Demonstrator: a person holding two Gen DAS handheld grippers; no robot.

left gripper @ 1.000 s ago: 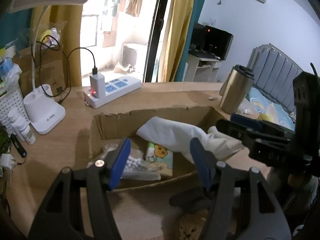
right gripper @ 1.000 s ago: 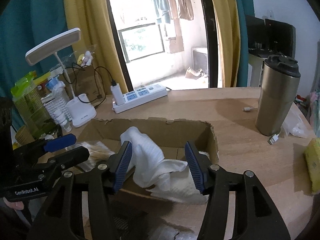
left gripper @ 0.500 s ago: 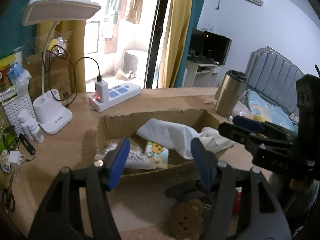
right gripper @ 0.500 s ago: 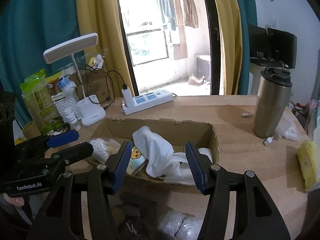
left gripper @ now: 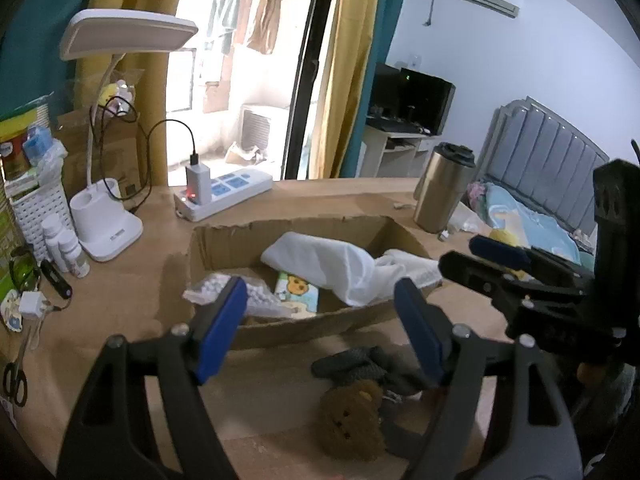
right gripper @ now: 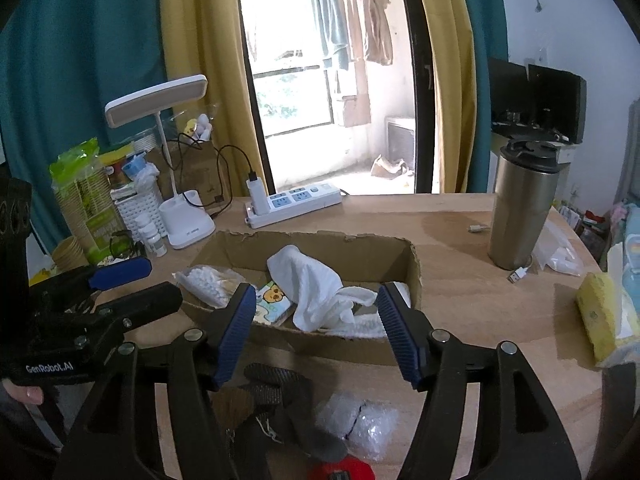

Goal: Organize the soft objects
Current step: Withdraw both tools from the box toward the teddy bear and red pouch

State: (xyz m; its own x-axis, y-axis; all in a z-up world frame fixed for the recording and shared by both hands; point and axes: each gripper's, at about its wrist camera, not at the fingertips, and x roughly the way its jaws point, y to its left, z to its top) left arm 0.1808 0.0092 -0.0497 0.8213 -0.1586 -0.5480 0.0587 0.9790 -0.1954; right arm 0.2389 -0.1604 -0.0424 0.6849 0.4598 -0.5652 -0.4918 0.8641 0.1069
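The cardboard box (right gripper: 320, 344) holds a white cloth (right gripper: 316, 288), a bag of cotton swabs (right gripper: 208, 278) and a cartoon packet (right gripper: 272, 304). Both tongs (left gripper: 320, 332) (right gripper: 316, 328) gape, released and empty-handed.

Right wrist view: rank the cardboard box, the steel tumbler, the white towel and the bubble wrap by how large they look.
1. cardboard box
2. steel tumbler
3. white towel
4. bubble wrap

Tumbler and towel look close in area, so that pair is unsure. The bubble wrap lies nearest the camera, which inflates it.
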